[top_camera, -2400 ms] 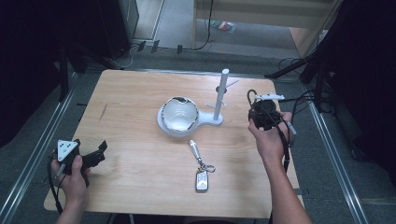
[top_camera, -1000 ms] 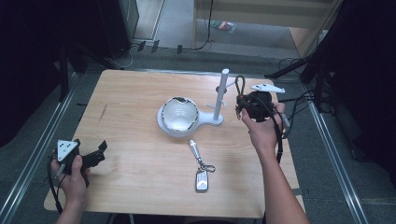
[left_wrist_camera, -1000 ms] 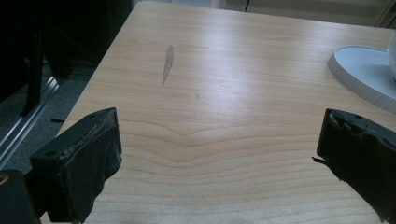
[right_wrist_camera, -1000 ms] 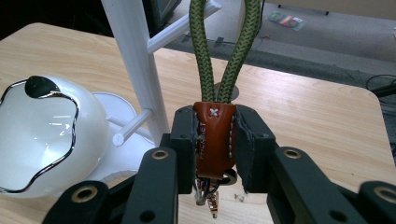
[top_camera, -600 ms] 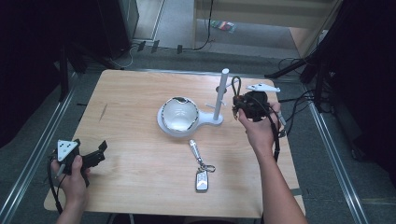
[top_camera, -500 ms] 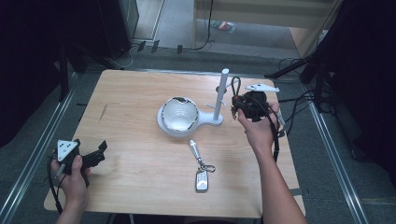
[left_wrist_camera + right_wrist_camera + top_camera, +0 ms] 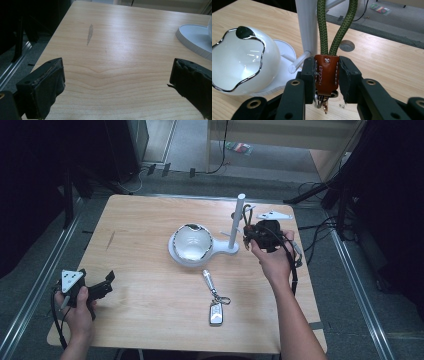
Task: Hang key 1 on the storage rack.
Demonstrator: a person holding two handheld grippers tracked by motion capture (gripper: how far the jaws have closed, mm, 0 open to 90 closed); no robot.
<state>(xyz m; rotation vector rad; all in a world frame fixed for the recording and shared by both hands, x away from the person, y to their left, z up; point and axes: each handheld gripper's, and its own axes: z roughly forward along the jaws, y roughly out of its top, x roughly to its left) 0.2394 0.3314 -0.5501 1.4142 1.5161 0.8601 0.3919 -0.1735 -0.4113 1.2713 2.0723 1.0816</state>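
At a pale wooden table (image 7: pixel 150 245), the right gripper (image 7: pixel 327 72) pinches a stitched brown leather tab (image 7: pixel 326 75) on a braided green cord loop (image 7: pixel 337 27), just beside the white post (image 7: pixel 237 220) of a glossy bowl stand (image 7: pixel 192 245); the loop's top is cut off. The left gripper (image 7: pixel 117 80) rests spread wide, holding nothing.

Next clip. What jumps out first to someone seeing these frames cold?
The right gripper is clamped on a brown leather tab with a green cord loop, held up against the white post of the stand near the table's right side. Beside the post sits a glossy white bowl with a wavy rim. The left gripper rests open at the near left corner, and a key fob lies nearer the front.
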